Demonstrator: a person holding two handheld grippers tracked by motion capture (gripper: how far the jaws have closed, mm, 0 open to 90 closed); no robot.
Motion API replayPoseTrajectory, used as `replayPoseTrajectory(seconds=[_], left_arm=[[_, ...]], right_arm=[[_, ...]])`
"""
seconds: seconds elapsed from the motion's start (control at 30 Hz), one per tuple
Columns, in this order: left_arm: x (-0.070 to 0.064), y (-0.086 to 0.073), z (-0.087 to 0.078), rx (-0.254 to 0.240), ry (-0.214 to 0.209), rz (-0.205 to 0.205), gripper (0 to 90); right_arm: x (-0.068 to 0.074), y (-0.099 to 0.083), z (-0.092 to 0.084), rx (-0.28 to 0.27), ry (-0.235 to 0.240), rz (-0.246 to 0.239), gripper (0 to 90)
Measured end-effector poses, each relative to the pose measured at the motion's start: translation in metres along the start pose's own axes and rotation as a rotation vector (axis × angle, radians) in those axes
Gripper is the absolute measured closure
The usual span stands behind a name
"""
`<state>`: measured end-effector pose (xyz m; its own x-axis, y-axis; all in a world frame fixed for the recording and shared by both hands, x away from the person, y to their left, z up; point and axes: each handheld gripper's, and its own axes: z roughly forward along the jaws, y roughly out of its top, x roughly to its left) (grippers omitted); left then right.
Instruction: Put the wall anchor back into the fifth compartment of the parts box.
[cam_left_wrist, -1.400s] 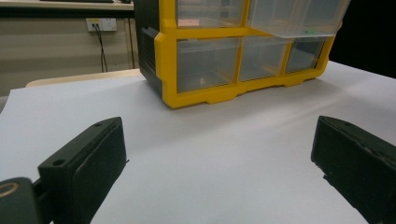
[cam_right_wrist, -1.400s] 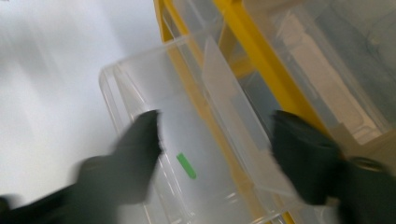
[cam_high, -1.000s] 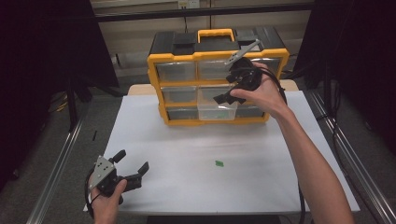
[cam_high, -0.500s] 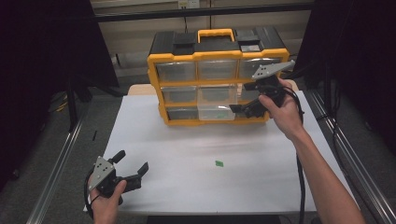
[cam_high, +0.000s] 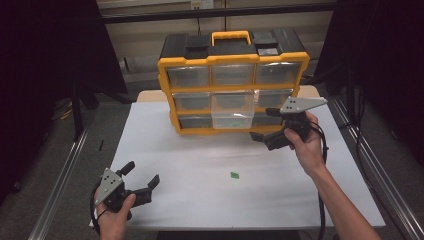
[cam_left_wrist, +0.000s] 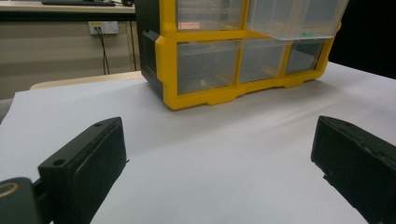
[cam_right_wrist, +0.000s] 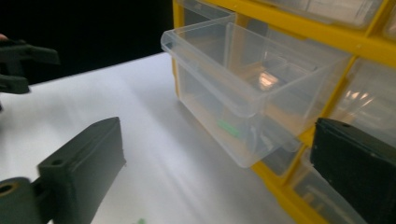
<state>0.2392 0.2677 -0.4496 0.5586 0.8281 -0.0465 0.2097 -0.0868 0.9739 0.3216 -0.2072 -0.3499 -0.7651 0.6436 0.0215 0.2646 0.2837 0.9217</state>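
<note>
A yellow-and-black drawer cabinet stands at the back of the white table. Its clear middle drawer is pulled out, and a small green piece lies inside it. Another green piece lies on the table in front of the cabinet. My right gripper hangs open just right of the pulled-out drawer, holding nothing. My left gripper rests open at the front left of the table, empty, pointing toward the cabinet.
The white table top reaches to metal rails on both sides. The cabinet's other clear drawers are closed. A black cable trails from the right gripper along the forearm. A dark floor surrounds the table.
My right gripper has drawn back from the front of the middle drawer, moving right and down beside the cabinet. The drawer stays pulled out. The left gripper has not moved.
</note>
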Motion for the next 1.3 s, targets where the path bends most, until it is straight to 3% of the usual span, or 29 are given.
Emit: replayPoseTrajectory(seconds=[0.13, 0.37, 0.53, 0.67, 0.87, 1.0, 1.1, 1.27, 1.3], left_arm=[[0.001, 0.001, 0.0, -0.009, -0.007, 0.0, 3.4], [0.001, 0.001, -0.001, -0.004, -0.005, 0.012, 3.4], [0.0, 0.0, 0.0, -0.003, -0.013, 0.002, 3.4], [-0.001, 0.0, 0.0, -0.006, -0.009, -0.004, 3.4], [-0.001, 0.0, 0.0, -0.002, -0.013, 0.005, 3.4], [-0.001, 0.0, 0.001, 0.005, -0.006, 0.004, 3.4], [-0.002, 0.0, 0.001, 0.006, 0.0, 0.001, 3.4], [-0.003, 0.0, 0.002, 0.004, -0.023, -0.003, 3.4], [-0.003, 0.0, 0.003, 0.004, -0.021, -0.002, 3.4]], right_arm=[[0.004, -0.015, 0.004, 0.048, -0.011, 0.004, 2.9], [0.01, -0.034, 0.021, 0.11, 0.075, -0.001, 3.1], [0.016, -0.04, 0.035, 0.199, 0.162, -0.016, 4.1], [0.021, -0.045, 0.045, 0.254, 0.202, -0.016, 4.5], [0.029, -0.055, 0.063, 0.385, 0.255, -0.038, 5.3], [0.029, -0.058, 0.073, 0.436, 0.277, -0.044, 5.8], [0.031, -0.058, 0.078, 0.489, 0.283, -0.078, 12.6], [0.026, -0.061, 0.092, 0.568, 0.311, -0.081, 25.8], [0.027, -0.06, 0.093, 0.609, 0.291, -0.064, 27.4]])
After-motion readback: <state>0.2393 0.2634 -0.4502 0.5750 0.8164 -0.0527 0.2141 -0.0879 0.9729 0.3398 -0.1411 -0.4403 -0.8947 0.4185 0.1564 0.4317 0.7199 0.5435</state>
